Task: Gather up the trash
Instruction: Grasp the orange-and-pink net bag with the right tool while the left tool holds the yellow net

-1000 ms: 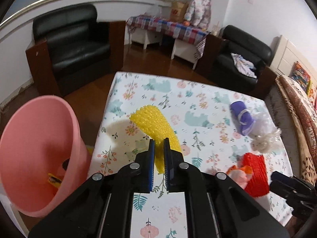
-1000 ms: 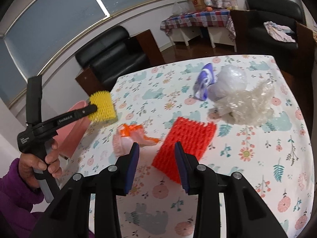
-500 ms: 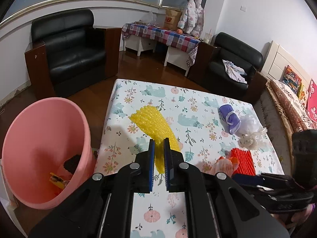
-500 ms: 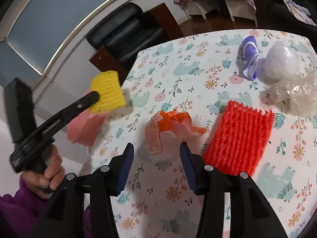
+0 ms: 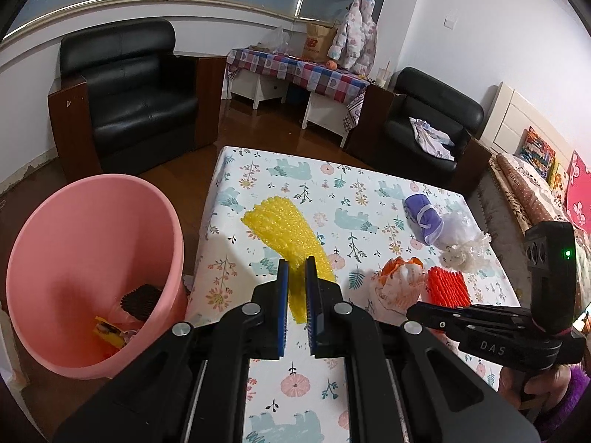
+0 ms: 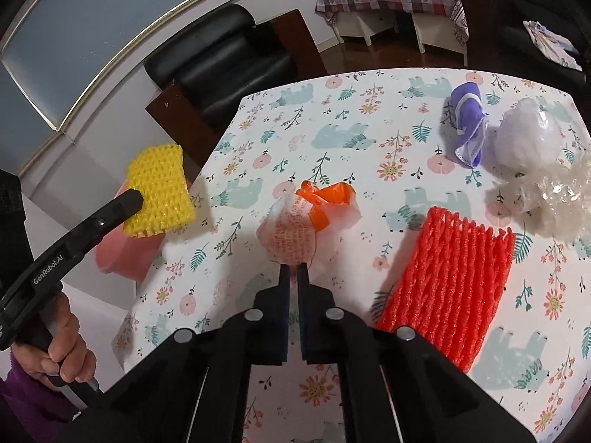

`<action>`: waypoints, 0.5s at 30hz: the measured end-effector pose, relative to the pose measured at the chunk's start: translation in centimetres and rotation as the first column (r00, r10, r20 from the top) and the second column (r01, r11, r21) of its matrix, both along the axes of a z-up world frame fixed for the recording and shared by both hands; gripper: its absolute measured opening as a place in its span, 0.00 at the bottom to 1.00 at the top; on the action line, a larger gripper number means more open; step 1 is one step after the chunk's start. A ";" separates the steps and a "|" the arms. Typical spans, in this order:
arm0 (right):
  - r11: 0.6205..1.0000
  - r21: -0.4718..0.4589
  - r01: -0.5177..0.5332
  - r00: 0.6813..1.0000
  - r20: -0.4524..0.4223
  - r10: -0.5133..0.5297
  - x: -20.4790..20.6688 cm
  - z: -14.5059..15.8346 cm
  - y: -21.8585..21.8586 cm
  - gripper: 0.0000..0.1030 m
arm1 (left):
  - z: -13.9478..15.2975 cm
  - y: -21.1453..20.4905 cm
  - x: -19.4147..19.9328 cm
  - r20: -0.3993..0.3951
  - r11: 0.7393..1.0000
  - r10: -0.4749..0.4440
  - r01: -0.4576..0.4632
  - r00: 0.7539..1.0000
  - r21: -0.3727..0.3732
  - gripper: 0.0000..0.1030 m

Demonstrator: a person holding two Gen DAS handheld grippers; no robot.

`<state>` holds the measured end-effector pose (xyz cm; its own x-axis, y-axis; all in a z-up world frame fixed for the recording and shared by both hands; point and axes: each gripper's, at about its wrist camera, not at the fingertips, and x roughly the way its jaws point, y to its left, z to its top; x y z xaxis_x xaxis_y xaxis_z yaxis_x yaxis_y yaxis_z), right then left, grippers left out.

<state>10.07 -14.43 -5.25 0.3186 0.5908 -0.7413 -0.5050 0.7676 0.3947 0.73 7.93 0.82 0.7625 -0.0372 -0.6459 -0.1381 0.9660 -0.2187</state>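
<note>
At the left of the right wrist view, the left gripper [image 6: 138, 199] pinches the yellow foam net [image 6: 159, 190] above the pink bin [image 5: 92, 273], while at centre the right gripper [image 6: 293, 271] is clamped on the orange-and-white bag [image 6: 295, 232], red foam net [image 6: 454, 277] lying right

You have a yellow foam net [image 5: 284, 229] and a red foam net [image 6: 454, 277] over a white tablecloth [image 5: 258, 177] printed with teal bears and pink flowers. Your bin [image 5: 74, 229] is pink, the crumpled cloth [image 5: 423, 217] purple, the wrapper [image 6: 295, 229] orange and white.
</note>
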 end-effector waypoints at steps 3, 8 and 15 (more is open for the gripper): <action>1.000 0.015 0.002 1.000 0.010 -0.002 -0.5 0.6 -0.3 0.04 | 0.2 0.3 -0.3 0.011 1.000 0.001 -0.001 1.000 -0.003 0.08; 1.000 0.026 0.013 1.000 0.022 -0.013 -1.0 1.1 -0.7 0.47 | 0.3 0.6 -0.7 0.024 1.000 0.005 -0.005 1.000 0.003 0.08; 1.000 -0.017 -0.011 0.999 0.053 0.012 -0.7 0.9 1.0 0.47 | 0.0 0.8 -0.8 0.016 1.000 0.004 -0.004 1.000 -0.010 0.08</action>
